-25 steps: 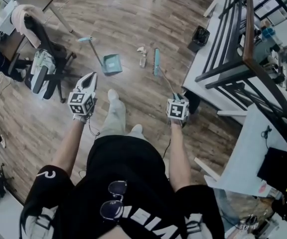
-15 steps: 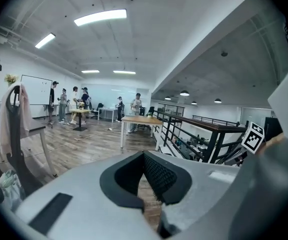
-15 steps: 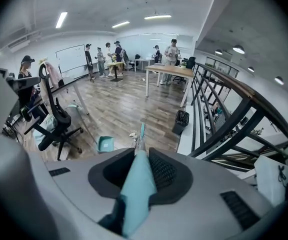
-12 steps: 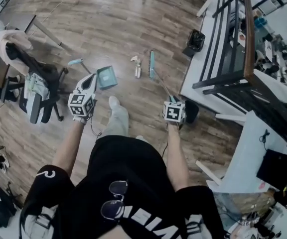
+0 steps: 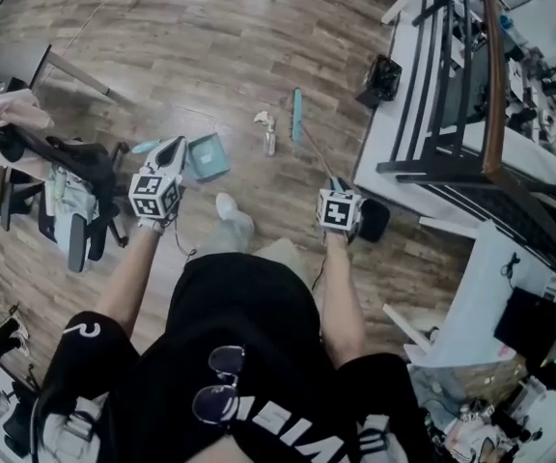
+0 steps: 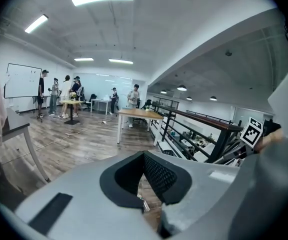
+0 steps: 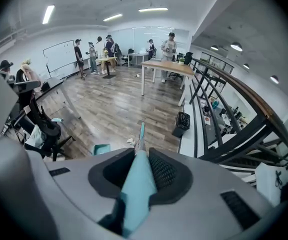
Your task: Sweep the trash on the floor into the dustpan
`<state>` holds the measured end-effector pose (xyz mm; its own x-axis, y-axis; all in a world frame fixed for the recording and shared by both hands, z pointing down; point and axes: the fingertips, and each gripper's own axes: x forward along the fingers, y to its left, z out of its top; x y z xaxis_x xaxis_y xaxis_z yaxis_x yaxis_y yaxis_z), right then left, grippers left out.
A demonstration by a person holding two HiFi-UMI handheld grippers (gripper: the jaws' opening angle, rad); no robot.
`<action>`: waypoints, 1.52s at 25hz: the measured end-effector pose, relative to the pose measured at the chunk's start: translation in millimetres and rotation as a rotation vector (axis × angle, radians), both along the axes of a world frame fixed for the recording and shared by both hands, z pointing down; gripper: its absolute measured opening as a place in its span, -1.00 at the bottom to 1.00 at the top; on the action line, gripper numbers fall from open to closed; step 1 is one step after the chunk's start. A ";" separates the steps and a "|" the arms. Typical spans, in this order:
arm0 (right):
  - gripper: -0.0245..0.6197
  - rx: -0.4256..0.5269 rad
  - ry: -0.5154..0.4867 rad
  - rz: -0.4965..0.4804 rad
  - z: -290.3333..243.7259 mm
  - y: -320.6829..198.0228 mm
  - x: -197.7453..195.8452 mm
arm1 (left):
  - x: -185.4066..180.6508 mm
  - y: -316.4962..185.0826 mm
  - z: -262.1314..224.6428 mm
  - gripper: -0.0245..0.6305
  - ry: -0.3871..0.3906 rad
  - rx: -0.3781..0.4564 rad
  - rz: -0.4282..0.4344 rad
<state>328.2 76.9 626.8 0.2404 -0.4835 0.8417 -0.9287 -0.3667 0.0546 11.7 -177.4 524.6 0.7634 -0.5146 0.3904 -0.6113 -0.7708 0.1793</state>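
Observation:
A teal dustpan [image 5: 208, 155] lies on the wood floor, its long handle [image 5: 146, 146] reaching left behind my left gripper [image 5: 174, 147]. The trash, a crumpled white scrap [image 5: 262, 118] and a small bottle [image 5: 269, 141], lies between the dustpan and the teal broom head [image 5: 298, 114]. My right gripper [image 5: 334, 187] is shut on the broom's handle [image 7: 136, 194], which runs down to the broom head [image 7: 141, 131]. In the left gripper view my left gripper [image 6: 144, 156] points level across the room; its pads meet at the tip and grip nothing.
An office chair [image 5: 75, 177] draped with clothes stands at the left. A black bin [image 5: 383, 77] sits by a white desk [image 5: 405, 114] and a dark railing [image 5: 490, 85] on the right. Several people stand far across the room [image 7: 91, 51].
The person has stepped forward, so the dustpan, trash and broom head now lie closer below. The left gripper now overlaps the dustpan's handle in the head view. Both grippers keep their state.

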 end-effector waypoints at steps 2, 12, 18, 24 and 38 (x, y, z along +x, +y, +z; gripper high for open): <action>-0.66 0.001 0.002 -0.002 -1.0 -17.9 1.7 | 0.9 -12.9 4.7 -0.93 -0.011 -0.008 0.006; -0.66 0.016 0.003 -0.089 5.4 -80.3 46.2 | 35.4 -35.1 19.2 -0.93 -0.037 -0.039 -0.057; -0.66 0.003 -0.036 -0.183 21.5 -110.8 80.2 | 60.9 -36.3 19.5 -0.93 -0.049 -0.028 -0.127; -0.66 -0.036 -0.020 -0.254 33.5 -132.4 112.2 | 72.1 -40.3 30.0 -0.93 -0.056 -0.058 -0.219; -0.66 -0.174 0.019 -0.356 110.4 -179.8 157.7 | 73.7 -54.8 85.6 -0.93 -0.075 -0.102 -0.336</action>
